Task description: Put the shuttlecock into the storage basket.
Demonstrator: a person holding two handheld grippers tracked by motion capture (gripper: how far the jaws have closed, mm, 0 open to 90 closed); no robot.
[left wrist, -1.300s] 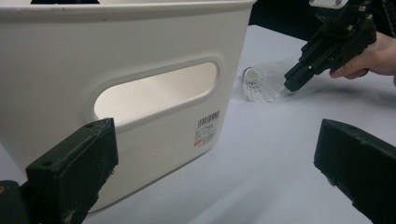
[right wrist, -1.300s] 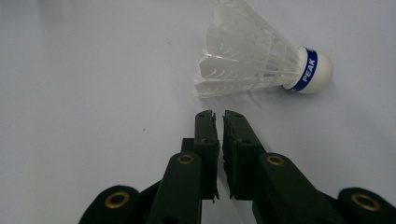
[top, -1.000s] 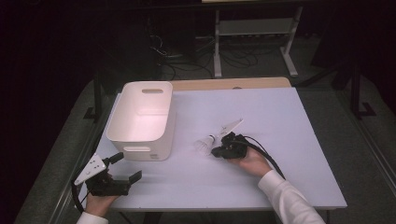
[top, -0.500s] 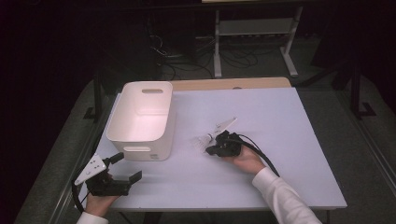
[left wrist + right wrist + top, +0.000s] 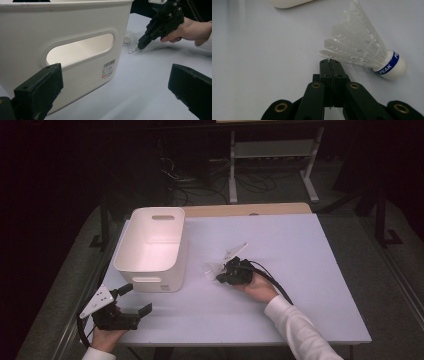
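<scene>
A white feather shuttlecock (image 5: 212, 268) (image 5: 128, 44) with a blue-banded cork (image 5: 362, 50) lies on its side on the pale table, just right of a white plastic bin (image 5: 150, 270) (image 5: 75, 25). My right gripper (image 5: 220, 279) (image 5: 329, 62) is shut, its tips touching the edge of the feather skirt, with nothing seen between its jaws. It also shows in the left gripper view (image 5: 140, 46), held by a hand. My left gripper (image 5: 136, 299) (image 5: 113, 80) is open near the table's front left corner, facing the bin's handle slot.
The bin looks empty and stands at the table's left. A wooden strip (image 5: 250, 210) runs along the far edge. A cable (image 5: 272, 280) trails from the right gripper. Bare table surface (image 5: 310, 250) lies to the right.
My right gripper has slid a little left, up to the shuttlecock's feathers. The left gripper has stayed put.
</scene>
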